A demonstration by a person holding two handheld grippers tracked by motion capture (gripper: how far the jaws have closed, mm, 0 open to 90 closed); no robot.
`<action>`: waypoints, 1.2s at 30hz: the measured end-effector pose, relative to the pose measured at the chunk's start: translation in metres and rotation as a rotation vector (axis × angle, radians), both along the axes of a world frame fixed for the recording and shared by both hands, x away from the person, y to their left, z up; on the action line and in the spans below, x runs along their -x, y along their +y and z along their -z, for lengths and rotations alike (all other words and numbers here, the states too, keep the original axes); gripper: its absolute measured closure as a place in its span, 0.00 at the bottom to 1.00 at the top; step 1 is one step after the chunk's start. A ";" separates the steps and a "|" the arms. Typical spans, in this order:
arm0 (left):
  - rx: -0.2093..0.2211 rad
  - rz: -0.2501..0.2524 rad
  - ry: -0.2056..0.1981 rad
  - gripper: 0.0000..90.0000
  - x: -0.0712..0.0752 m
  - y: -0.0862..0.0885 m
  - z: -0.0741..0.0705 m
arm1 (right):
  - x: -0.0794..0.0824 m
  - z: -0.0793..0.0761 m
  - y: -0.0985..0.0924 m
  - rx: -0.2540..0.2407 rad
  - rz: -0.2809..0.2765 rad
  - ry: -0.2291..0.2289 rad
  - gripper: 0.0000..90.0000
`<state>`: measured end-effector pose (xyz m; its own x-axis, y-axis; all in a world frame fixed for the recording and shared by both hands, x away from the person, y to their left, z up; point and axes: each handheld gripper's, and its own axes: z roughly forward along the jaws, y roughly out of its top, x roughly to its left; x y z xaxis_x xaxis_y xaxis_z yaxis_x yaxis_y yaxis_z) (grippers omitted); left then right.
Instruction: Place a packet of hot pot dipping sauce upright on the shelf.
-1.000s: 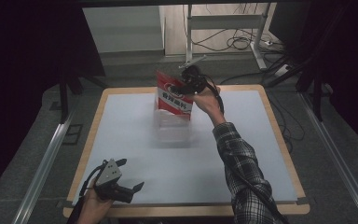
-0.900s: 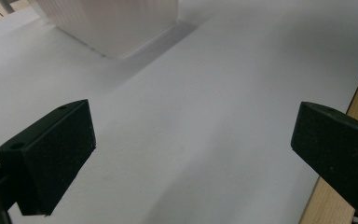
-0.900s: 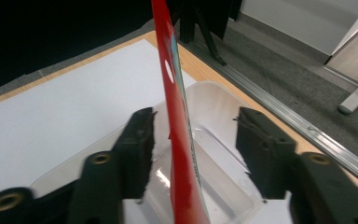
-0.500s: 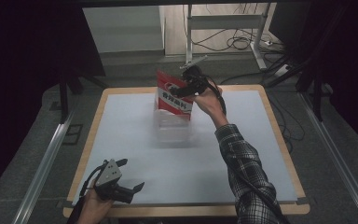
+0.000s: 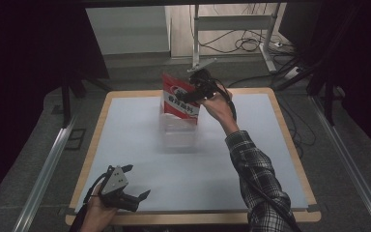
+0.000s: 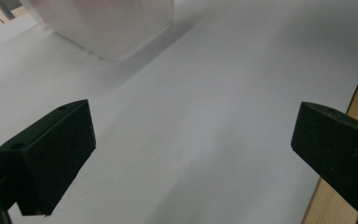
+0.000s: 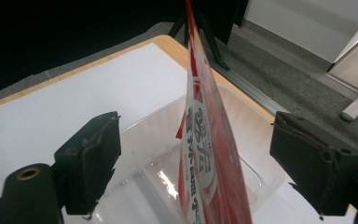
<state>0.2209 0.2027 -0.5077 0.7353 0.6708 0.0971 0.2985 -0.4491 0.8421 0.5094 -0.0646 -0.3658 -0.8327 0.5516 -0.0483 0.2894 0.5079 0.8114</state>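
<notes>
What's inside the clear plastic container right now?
The red and white packet stands on edge in the clear plastic container, between the open fingers of the right gripper, which have just been opening. Beside the packet the floor looks bare; beneath it is hidden.

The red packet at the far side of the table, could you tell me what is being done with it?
A person is placing the red packet upright into a clear plastic tub at the far side of the white-topped table. The right gripper has just been opening its jaws, which now stand apart on either side of the packet without pressing it. The left gripper rests open at the near left corner, holding nothing.
</notes>
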 end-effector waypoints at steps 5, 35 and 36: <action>-0.011 0.005 -0.002 0.00 0.000 -0.001 0.000 | 0.004 -0.001 -0.002 0.005 -0.004 0.002 0.13; 0.008 0.010 0.001 0.00 0.001 -0.002 -0.001 | 0.029 -0.007 -0.027 -0.004 0.000 -0.001 0.00; 0.007 0.010 0.001 0.00 0.001 -0.002 -0.001 | 0.029 -0.007 -0.028 -0.004 -0.003 -0.003 0.00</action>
<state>0.2198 0.2010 -0.5063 0.7422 0.6639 0.0913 0.2951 -0.4460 0.8450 0.4805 -0.0927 -0.3587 -0.8342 0.5493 -0.0488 0.2850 0.5053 0.8145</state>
